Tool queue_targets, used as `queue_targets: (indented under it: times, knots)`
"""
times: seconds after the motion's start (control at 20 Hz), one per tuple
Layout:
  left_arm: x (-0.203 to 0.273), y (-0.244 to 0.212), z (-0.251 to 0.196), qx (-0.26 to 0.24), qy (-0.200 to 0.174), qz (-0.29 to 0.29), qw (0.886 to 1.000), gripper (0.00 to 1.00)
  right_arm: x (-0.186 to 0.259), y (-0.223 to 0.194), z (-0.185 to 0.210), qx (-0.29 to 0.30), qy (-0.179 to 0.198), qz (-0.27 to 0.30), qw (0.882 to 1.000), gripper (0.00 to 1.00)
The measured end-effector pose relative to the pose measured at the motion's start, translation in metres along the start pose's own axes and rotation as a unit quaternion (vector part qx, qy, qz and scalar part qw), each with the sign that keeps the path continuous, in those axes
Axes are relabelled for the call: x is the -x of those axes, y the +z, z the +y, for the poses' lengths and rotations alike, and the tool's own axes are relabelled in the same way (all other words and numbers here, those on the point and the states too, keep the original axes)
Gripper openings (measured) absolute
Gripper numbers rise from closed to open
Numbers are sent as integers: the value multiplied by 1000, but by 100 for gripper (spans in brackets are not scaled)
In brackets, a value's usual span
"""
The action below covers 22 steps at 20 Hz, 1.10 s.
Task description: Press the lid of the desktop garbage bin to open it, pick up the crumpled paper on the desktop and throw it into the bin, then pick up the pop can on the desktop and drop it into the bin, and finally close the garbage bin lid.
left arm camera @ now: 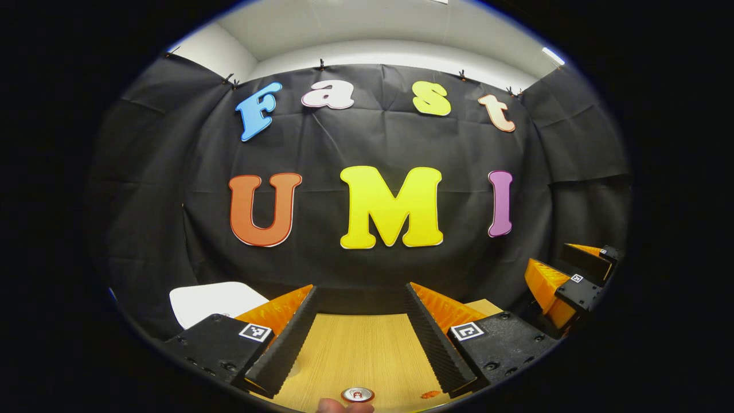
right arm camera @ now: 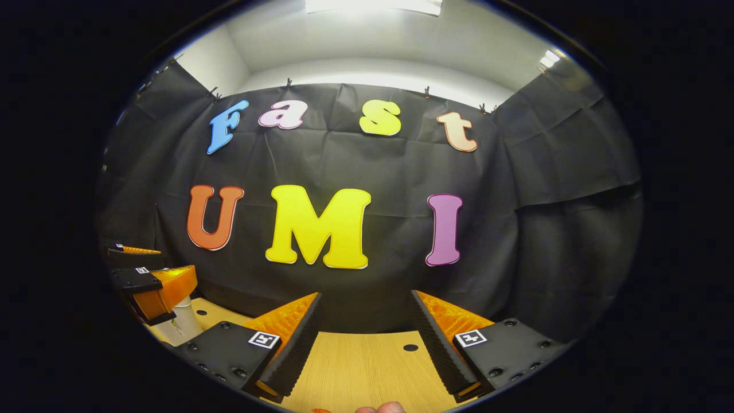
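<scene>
In the left gripper view, the left gripper (left arm camera: 360,338) is wide open and holds nothing; the pop can (left arm camera: 358,394) sits at the bottom middle, between its fingers. The right gripper (right arm camera: 366,344) is wide open too

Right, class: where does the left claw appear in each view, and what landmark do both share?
Left gripper view: left claw at bottom centre, fingers apart over the wooden desktop.
Right gripper view: the same claw at the far left edge, seen from the side.
Shared landmark: the black cloth wall behind the desktop.
</scene>
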<state>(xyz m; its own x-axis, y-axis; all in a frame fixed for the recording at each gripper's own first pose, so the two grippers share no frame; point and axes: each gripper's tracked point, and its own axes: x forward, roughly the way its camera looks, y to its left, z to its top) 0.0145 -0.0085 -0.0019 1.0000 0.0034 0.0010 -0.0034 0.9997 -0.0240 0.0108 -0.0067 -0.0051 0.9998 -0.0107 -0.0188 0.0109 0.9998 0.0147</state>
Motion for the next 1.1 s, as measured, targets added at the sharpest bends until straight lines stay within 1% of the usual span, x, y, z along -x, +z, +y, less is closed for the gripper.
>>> queue_targets:
  times: [0.25,0.45,0.7,0.95,1.1]
  knots:
    - [-4,-2,-5,3,-7,3,1000,97,-4,-3,1,2,0,4,1000,94]
    - [-6,-9,4,3,6,14,1000,97,-6,-8,-2,8,-3,8,1000,95]
    - [-7,-15,29,8,37,23,999,97,-7,-14,-4,11,-1,14,1000,95]
    - [-11,-11,73,-7,84,13,996,97,-9,-17,-5,19,7,23,1000,95]
    - [-12,-14,99,-7,108,17,994,97,-12,-14,-11,14,3,25,1000,95]
